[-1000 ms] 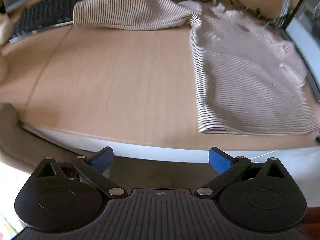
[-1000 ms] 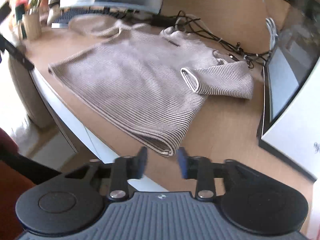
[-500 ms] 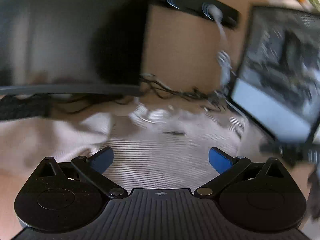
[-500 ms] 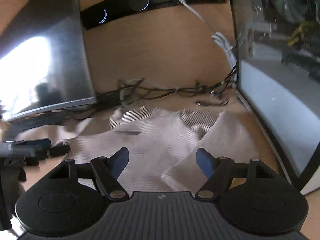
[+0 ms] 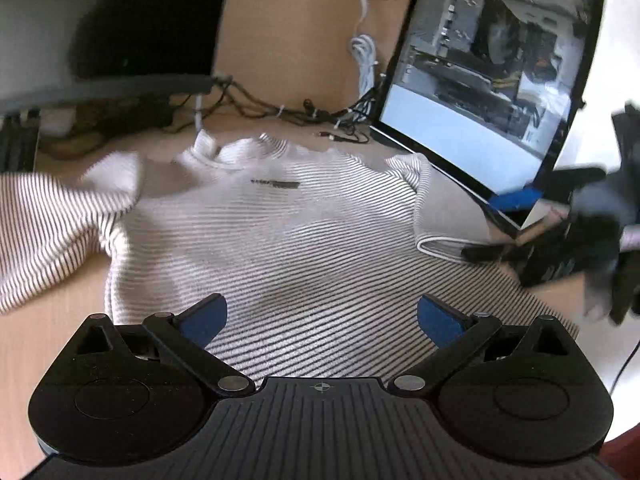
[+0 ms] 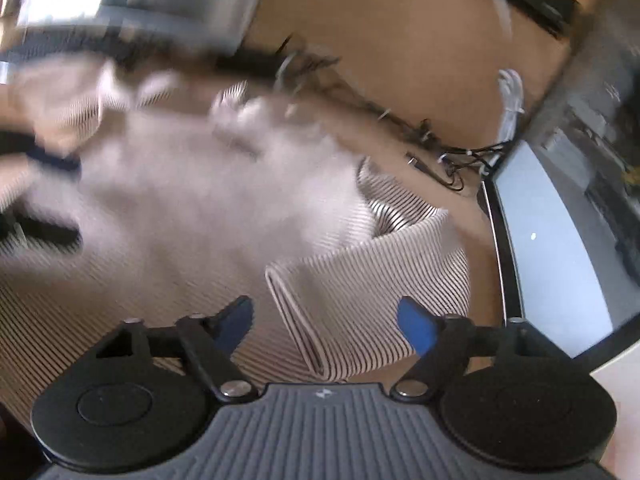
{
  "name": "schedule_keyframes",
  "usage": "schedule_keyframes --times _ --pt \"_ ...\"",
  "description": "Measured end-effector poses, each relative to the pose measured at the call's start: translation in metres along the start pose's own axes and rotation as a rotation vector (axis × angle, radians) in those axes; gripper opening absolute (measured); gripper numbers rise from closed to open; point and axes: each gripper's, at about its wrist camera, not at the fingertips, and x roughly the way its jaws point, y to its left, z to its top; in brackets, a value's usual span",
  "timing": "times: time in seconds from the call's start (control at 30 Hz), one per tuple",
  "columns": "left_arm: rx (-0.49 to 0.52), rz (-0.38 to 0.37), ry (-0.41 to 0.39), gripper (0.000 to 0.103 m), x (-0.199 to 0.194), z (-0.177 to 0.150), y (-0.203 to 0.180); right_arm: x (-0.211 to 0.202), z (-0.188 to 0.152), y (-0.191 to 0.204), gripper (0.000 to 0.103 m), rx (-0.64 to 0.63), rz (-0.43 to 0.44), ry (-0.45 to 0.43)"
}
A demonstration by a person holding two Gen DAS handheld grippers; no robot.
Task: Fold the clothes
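Wooden desk (image 5: 48, 320), striped top (image 5: 320, 248) spread flat: soft, limp knit (best pinched at sleeve cuff (image 6: 298, 320)). Left gripper (image 5: 320, 320) and right gripper (image 6: 324, 328) wide, empty.

One striped sweater (image 5: 304, 248) lies on one wooden desk (image 5: 48, 336). It shows two sleeves: one (image 5: 44, 232) spread to the left, one (image 6: 372, 300) folded over at the right, with one cuff opening facing the right wrist camera. One dark label (image 5: 276, 184) sits below its one collar (image 5: 224, 152).

Two grippers are in view: the left gripper (image 5: 320, 320) and the right gripper (image 6: 326, 324), each with two blue-padded fingers spread apart.

Two monitors stand behind: one dark monitor (image 5: 140, 20) at the left, one lit monitor (image 5: 492, 72) at the right. One white cable (image 5: 362, 60) hangs between them, above one tangle of dark cables (image 5: 280, 112) too knotted to count.
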Motion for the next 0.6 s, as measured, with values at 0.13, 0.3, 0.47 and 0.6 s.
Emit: schedule_keyframes --times 0.13,0.3,0.47,0.6 --pt "-0.077 -0.017 -0.005 0.103 0.003 0.007 0.013 0.021 -0.002 -0.005 0.02 0.01 -0.062 0.1" --pt "-0.174 -0.039 -0.012 0.103 0.006 0.016 0.029 0.002 0.031 -0.065 0.003 0.237 -0.103 0.081" --pt "-0.263 -0.033 -0.003 0.103 -0.01 0.029 0.041 -0.064 0.104 -0.134 0.003 0.468 -0.085 -0.17" --pt "-0.37 -0.028 0.002 0.103 -0.02 0.033 0.052 -0.077 0.158 -0.137 0.003 0.49 0.103 -0.287"
